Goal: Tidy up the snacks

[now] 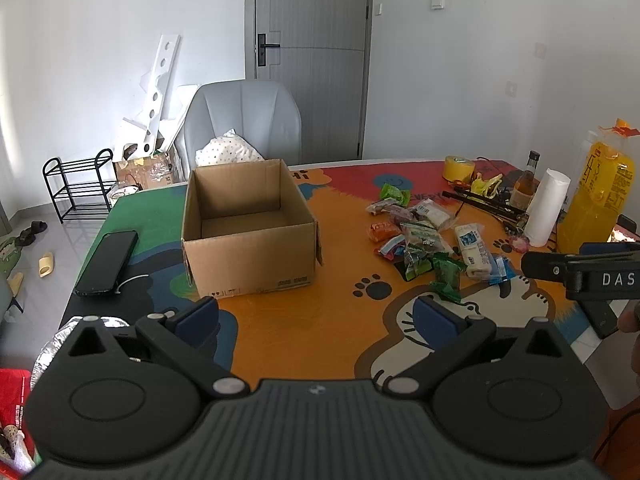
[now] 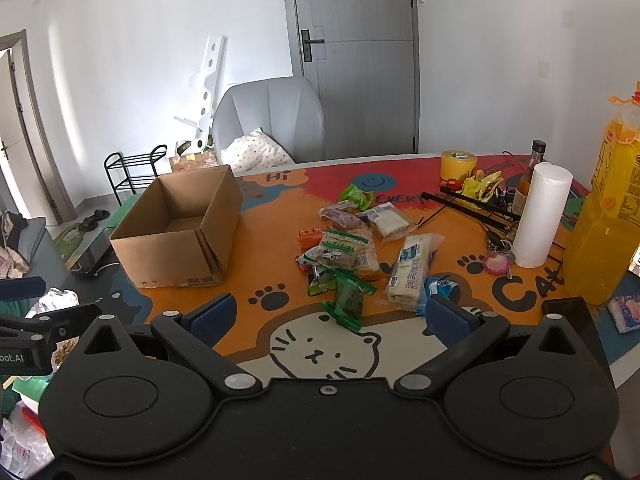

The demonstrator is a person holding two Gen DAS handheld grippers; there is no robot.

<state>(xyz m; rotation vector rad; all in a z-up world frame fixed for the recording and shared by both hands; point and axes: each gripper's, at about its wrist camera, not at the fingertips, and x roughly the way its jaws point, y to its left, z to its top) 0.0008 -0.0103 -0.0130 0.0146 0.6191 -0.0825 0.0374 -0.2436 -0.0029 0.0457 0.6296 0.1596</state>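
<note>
An open, empty cardboard box [image 1: 248,232] [image 2: 180,232] stands on the colourful cartoon table mat [image 1: 320,320] [image 2: 280,184]. To its right lies a heap of wrapped snacks [image 1: 424,240] [image 2: 352,248], among them a dark green packet [image 2: 349,300] and a long white packet [image 2: 412,270] nearest me. My left gripper [image 1: 316,312] hovers open over the mat in front of the box, nothing between its fingers. My right gripper [image 2: 330,314] is open just short of the green packet, holding nothing.
A black phone [image 1: 106,262] lies left of the box. At the right stand a yellow juice bottle [image 2: 604,220], paper roll [image 2: 540,216], brown bottle [image 2: 528,176], tape roll [image 2: 458,164] and black rods [image 2: 472,202]. A grey chair [image 1: 244,124] is behind the table.
</note>
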